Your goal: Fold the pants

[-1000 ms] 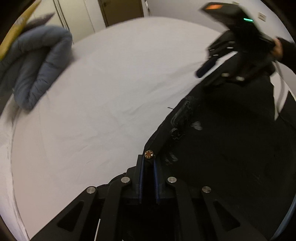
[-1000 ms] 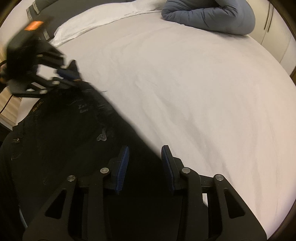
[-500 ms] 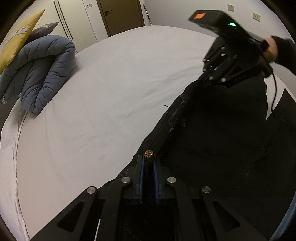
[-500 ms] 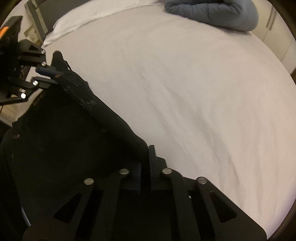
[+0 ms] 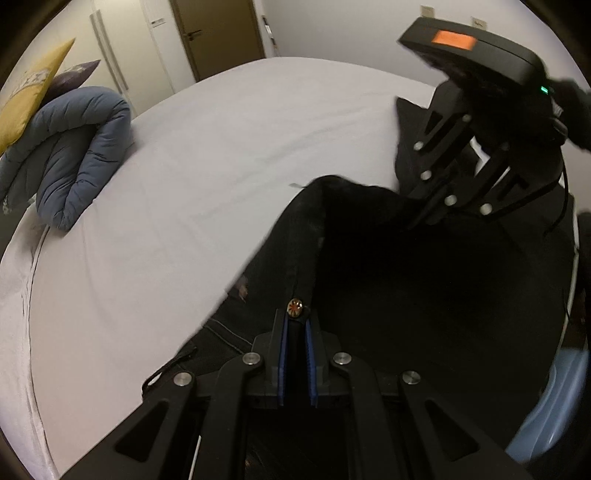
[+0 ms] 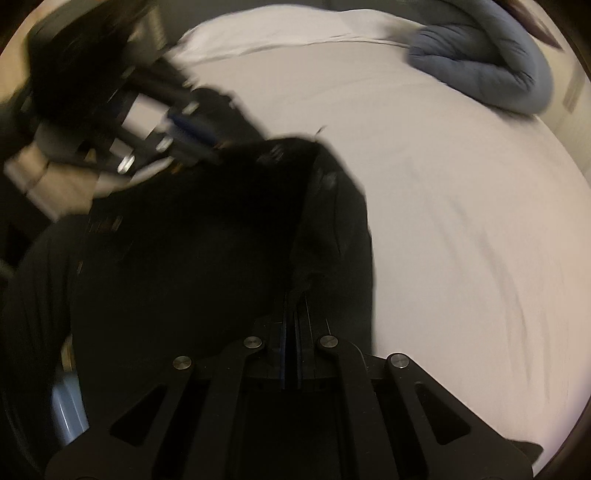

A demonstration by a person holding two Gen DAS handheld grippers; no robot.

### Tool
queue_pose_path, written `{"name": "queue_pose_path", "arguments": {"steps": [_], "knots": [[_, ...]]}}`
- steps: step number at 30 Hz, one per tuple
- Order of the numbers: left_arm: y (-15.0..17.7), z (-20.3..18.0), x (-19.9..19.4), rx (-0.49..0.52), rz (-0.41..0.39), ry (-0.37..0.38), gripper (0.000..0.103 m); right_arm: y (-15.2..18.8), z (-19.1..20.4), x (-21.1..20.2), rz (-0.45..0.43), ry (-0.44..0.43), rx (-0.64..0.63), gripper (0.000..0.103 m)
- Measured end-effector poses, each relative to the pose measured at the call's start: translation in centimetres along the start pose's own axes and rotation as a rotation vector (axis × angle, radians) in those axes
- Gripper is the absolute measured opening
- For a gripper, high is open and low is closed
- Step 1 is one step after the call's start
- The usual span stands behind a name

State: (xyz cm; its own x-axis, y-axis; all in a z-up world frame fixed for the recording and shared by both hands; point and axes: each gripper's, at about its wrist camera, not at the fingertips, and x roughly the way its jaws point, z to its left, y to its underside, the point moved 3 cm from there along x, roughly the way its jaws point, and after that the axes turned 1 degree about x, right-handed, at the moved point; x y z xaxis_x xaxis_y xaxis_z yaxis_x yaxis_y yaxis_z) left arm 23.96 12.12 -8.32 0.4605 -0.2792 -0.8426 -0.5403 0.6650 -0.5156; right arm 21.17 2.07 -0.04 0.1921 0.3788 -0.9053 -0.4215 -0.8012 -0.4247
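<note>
Left wrist: both tongs (image 5: 295, 325) (image 6: 291, 325) pinch limp black pants (image 5: 406, 277).

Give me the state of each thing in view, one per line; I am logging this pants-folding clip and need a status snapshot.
left gripper: shut on the waistband beside the button.
right gripper: shut on a fabric edge.
black pants: lifted at both gripped edges, not yet folded.
pants button: just ahead of the left gripper's fingertips.
blue duvet: rolled up at the bed's far edge.
white bedsheet: spread flat, lightly creased.
door: closed.
</note>
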Motion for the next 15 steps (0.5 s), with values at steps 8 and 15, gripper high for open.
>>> {"name": "queue_pose_path", "arguments": {"steps": [8, 15], "knots": [[5.6, -7.6, -1.4, 0.171, 0.071, 0.081, 0.007, 5.9, 9.9, -2.1, 0.149, 0.264, -0.342, 0.002], [9.5, -10.8, -1.2, 0.253, 0.139, 0.092, 0.007, 8.7, 18.1, -0.3, 0.189, 0.437, -0.567, 0.002]]}}
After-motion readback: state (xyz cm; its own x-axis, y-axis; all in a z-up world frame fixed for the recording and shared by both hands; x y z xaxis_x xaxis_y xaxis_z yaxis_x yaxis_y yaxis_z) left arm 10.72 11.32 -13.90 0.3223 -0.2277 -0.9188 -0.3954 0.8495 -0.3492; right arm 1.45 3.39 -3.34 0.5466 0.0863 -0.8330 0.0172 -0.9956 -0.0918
